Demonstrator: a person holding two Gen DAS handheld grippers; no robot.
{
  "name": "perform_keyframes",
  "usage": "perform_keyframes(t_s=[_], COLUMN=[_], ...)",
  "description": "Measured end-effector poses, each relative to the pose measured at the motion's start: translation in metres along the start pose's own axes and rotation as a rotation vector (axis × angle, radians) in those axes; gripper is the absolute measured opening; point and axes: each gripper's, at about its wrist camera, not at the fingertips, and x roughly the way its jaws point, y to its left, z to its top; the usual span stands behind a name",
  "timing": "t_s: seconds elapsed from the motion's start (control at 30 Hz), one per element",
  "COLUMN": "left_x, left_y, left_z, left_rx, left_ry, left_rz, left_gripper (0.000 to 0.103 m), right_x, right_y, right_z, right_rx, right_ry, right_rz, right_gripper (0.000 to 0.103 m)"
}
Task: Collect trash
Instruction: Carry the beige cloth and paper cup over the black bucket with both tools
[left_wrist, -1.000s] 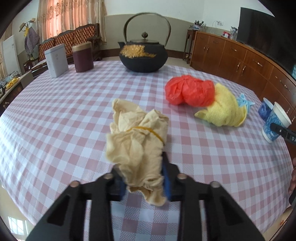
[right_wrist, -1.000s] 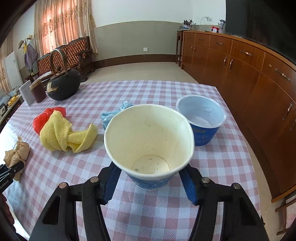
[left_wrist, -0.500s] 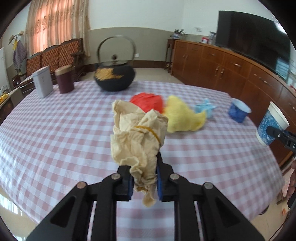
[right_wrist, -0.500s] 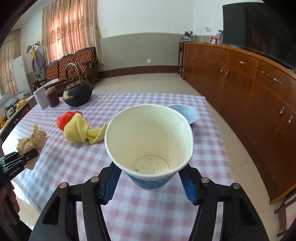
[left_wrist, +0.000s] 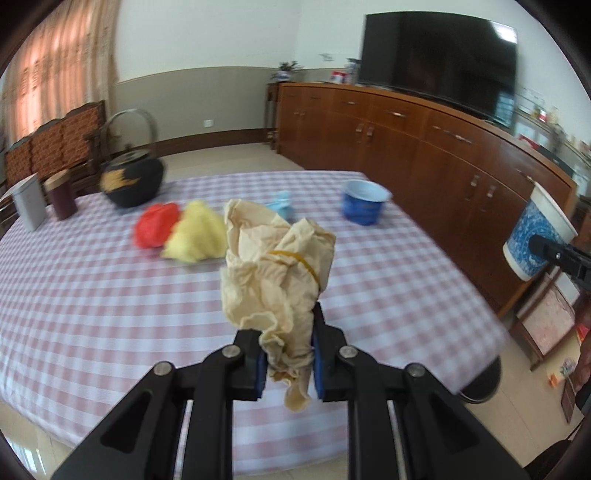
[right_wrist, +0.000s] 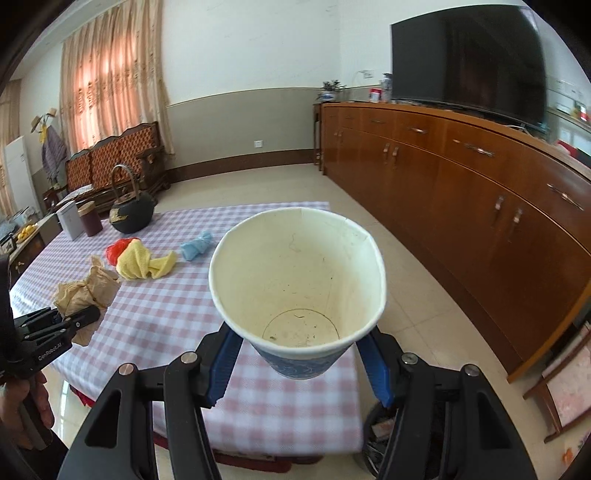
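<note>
My left gripper (left_wrist: 288, 363) is shut on a crumpled tan paper wad (left_wrist: 275, 266) with a yellow rubber band, held above the near edge of the checked table (left_wrist: 92, 295). The wad also shows in the right wrist view (right_wrist: 86, 291). My right gripper (right_wrist: 297, 360) is shut on an empty blue-and-white paper cup (right_wrist: 297, 288), held off the table's corner; the cup shows in the left wrist view (left_wrist: 535, 236). A red bag (left_wrist: 155, 225), a yellow cloth (left_wrist: 195, 236), a light blue wad (right_wrist: 195, 249) and a blue cup (left_wrist: 364, 203) lie on the table.
A black bin (right_wrist: 380, 439) with trash stands on the floor below the table corner, under my right gripper. A black kettle (left_wrist: 131, 179), a brown canister (left_wrist: 61, 199) and a grey box (left_wrist: 29, 206) stand at the table's far side. A wooden sideboard (right_wrist: 480, 192) runs along the right.
Both grippers have drawn back from the table and risen, each keeping its load. The right gripper with the cup has moved out past the table's corner, and the bin has come into view.
</note>
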Motion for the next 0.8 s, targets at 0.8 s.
perform_keyframes(t_s=[0.8], left_x=[0.005], left_y=[-0.174], left_z=[-0.017], left_rx=[0.215], left_ry=[0.050], left_rz=[-0.261], left_gripper=[0.020], right_x=[-0.071], right_y=[-0.124], right_z=[-0.074], right_rx=[0.145], right_ry=[0.052], right_rz=[-0.195], right_gripper=[0.063])
